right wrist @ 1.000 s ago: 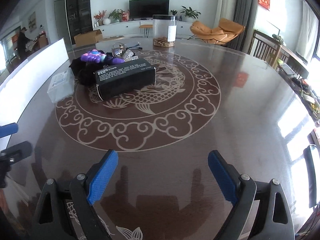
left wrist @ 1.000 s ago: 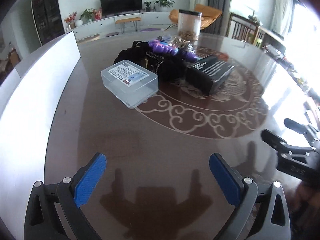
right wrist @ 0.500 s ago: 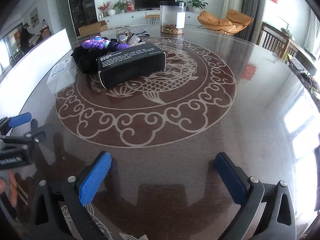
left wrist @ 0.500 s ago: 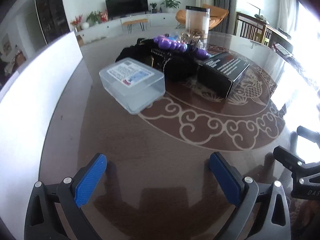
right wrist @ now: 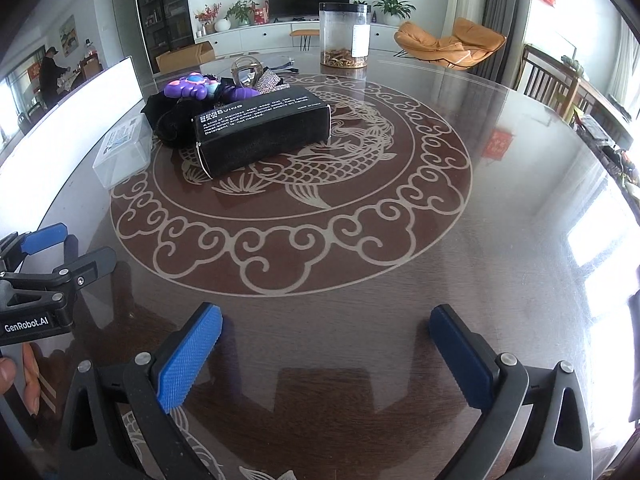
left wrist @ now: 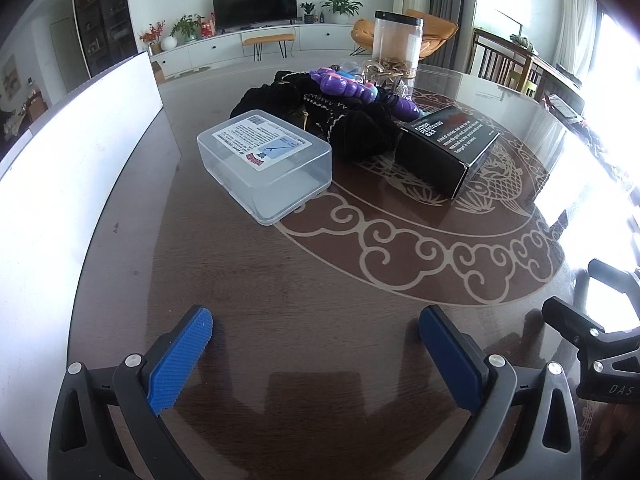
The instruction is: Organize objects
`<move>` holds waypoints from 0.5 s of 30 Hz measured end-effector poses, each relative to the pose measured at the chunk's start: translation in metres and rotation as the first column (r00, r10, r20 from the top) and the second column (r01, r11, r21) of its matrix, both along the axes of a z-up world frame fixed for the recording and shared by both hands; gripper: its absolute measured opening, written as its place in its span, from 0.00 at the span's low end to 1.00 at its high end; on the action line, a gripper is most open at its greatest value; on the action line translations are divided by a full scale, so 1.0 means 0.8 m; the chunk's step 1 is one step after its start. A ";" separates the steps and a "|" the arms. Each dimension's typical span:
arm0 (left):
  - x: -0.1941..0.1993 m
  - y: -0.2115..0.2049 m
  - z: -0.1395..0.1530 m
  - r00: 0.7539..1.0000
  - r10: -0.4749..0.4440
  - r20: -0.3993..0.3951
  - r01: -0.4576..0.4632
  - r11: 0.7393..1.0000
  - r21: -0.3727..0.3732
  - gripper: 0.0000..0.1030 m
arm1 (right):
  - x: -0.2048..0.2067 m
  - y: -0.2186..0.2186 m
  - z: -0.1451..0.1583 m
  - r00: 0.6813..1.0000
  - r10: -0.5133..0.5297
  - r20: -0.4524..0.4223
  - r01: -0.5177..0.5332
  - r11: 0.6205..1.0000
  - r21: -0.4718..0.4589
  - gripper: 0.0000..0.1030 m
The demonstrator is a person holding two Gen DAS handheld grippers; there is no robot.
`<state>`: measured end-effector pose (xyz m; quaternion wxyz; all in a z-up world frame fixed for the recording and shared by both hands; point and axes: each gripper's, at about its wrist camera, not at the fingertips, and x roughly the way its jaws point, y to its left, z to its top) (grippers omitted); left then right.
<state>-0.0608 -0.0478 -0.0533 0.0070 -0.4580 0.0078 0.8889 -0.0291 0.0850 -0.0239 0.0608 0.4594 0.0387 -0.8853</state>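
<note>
A clear plastic box (left wrist: 266,168) with a label lies on the round table, ahead of my left gripper (left wrist: 316,354), which is open and empty. Behind it lie a black cloth (left wrist: 352,128), a purple toy (left wrist: 344,86) and a black carton (left wrist: 448,148). My right gripper (right wrist: 326,356) is open and empty near the table's front. The black carton (right wrist: 264,134), purple toy (right wrist: 192,86) and clear box (right wrist: 122,152) show far ahead to its left. The left gripper (right wrist: 52,256) shows at the right wrist view's left edge.
A white board (left wrist: 76,152) stands along the table's left side. A tall clear jar (right wrist: 344,36) stands at the table's far side. A clear round buckle-like thing (right wrist: 248,70) lies behind the toy. Chairs (right wrist: 448,46) stand beyond the table.
Both grippers have moved forward towards the pile, so the box and carton look nearer. Both stay open.
</note>
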 end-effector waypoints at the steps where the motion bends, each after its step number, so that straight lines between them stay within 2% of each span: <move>1: -0.001 -0.001 0.000 1.000 0.000 0.000 0.000 1.000 0.000 1.00 | 0.000 0.000 0.000 1.000 0.000 0.000 0.000 1.000 0.000 1.00; 15: 0.000 -0.001 0.000 1.000 0.000 0.000 0.000 1.000 0.001 1.00 | 0.001 0.001 0.001 1.000 -0.002 -0.002 0.002 1.000 0.000 1.00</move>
